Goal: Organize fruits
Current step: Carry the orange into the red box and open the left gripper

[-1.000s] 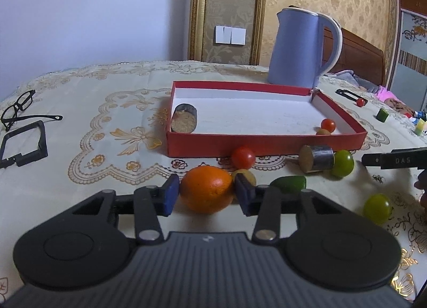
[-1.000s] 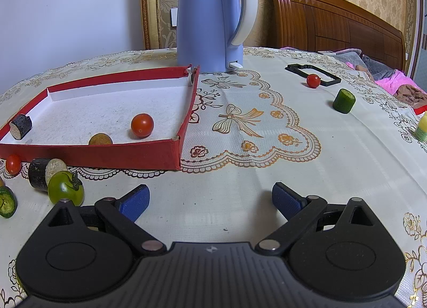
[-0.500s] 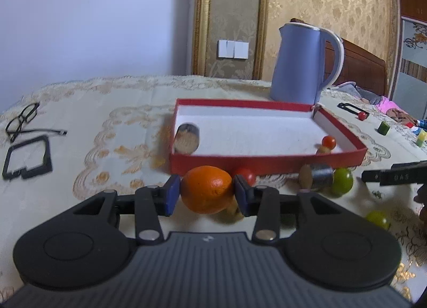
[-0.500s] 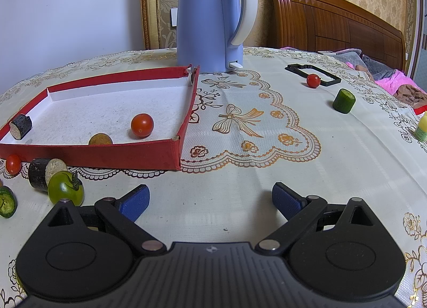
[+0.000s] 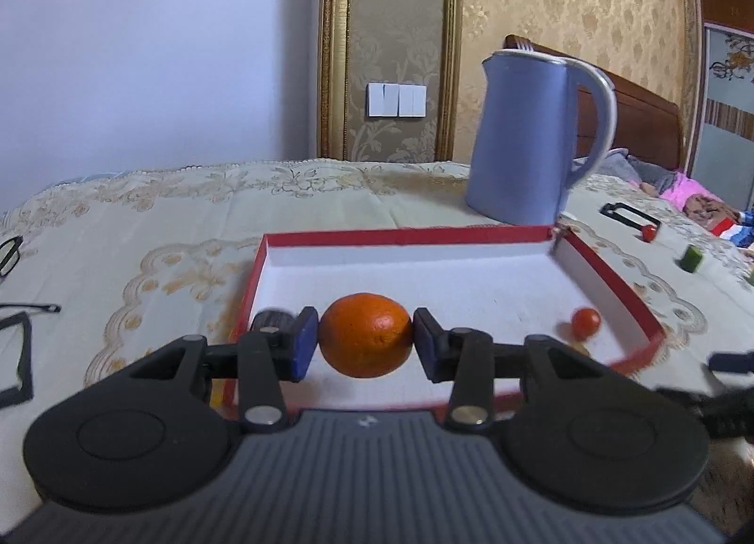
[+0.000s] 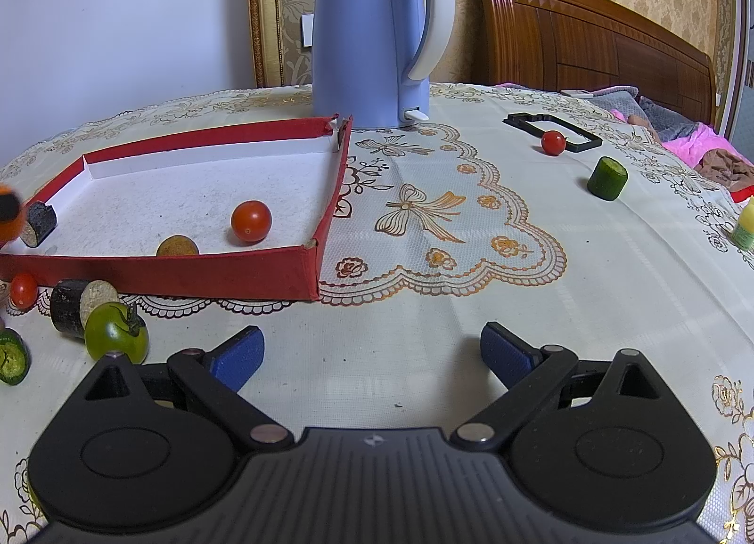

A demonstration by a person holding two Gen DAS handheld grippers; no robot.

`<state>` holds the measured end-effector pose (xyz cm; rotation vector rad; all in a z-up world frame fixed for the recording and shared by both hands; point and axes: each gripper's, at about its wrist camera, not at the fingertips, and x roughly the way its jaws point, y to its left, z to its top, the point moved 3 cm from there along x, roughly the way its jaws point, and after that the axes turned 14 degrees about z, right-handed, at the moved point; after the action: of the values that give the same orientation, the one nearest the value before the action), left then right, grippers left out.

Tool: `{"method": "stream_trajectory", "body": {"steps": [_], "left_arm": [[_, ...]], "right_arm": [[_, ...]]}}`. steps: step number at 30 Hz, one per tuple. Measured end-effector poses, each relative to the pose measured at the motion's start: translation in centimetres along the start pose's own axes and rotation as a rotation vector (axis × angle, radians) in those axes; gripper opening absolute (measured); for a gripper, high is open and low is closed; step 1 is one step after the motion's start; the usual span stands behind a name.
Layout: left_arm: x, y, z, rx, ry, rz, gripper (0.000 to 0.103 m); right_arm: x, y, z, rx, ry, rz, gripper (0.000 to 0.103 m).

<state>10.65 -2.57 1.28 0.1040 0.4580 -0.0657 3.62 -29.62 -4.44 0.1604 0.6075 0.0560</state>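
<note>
My left gripper [image 5: 365,344] is shut on an orange [image 5: 365,334] and holds it in the air over the front part of the red tray [image 5: 608,271]. The tray holds a cherry tomato [image 5: 585,321], a small brown fruit [image 6: 177,246] and a dark cylinder piece [image 6: 40,223]. The orange shows at the left edge of the right wrist view [image 6: 7,216]. My right gripper [image 6: 372,353] is open and empty, low over the tablecloth right of the tray's front corner. A green tomato [image 6: 115,339], a dark cylinder [image 6: 75,308] and a red cherry tomato [image 6: 23,289] lie before the tray.
A blue kettle [image 6: 377,30] stands behind the tray. A cucumber piece [image 6: 607,178], a cherry tomato [image 6: 553,142] by a black frame [image 6: 551,130] and a yellow piece [image 6: 744,226] lie to the right. Glasses [image 5: 9,256] lie far left.
My left gripper lifted the orange off the tablecloth and carried it forward over the tray's front wall. My right gripper stayed still and open.
</note>
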Motion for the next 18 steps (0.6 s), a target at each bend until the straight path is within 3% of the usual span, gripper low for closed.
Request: {"method": "stream_trajectory", "body": {"steps": [3, 7, 18], "left_arm": [[2.7, -0.6, 0.4, 0.008, 0.049, 0.037, 0.040], [5.2, -0.2, -0.1, -0.049, 0.118, 0.030, 0.040], [5.2, -0.9, -1.0, 0.003, 0.105, 0.070, 0.042]], "right_arm": [[0.0, 0.0, 0.0, 0.000, 0.000, 0.000, 0.099], [0.0, 0.0, 0.0, 0.001, -0.001, 0.001, 0.099], [0.0, 0.0, 0.0, 0.001, -0.001, 0.001, 0.099]]}}
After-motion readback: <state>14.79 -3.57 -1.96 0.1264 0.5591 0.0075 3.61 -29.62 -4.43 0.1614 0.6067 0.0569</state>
